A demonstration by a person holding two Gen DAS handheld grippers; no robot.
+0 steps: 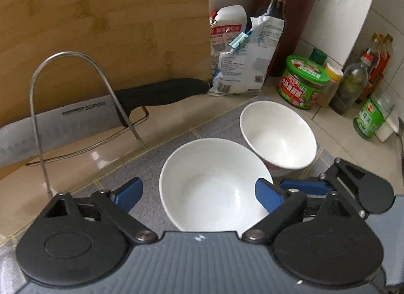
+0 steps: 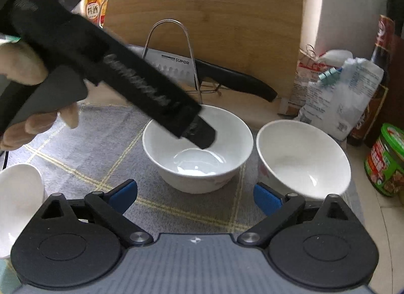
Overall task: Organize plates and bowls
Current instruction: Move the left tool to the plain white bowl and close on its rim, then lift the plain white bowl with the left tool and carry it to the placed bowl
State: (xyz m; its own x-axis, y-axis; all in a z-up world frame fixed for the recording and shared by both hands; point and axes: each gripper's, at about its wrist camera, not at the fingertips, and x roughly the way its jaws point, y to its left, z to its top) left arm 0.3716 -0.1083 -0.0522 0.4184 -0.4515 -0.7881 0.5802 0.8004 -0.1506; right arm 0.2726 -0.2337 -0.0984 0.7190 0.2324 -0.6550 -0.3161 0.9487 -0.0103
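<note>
right now our left hand-held gripper (image 1: 199,194) is spread wide around the near bowl (image 1: 212,185), one blue finger (image 1: 265,196) over its right rim, the other (image 1: 130,193) outside on the left; nothing is pinched yet; a second bowl (image 1: 277,133) sits just behind and to the right, seemingly touching it, both on the grey mat (image 1: 161,152) on the table (image 1: 83,157); our right hand-held gripper (image 2: 195,195) is wide too, empty, hanging before the bowls; closing on one thin rim could tip the bowl or knock its neighbour; the knife (image 1: 63,124) in the wire rack (image 1: 38,107) lies near on the left, so a careless lift could catch it.
</note>
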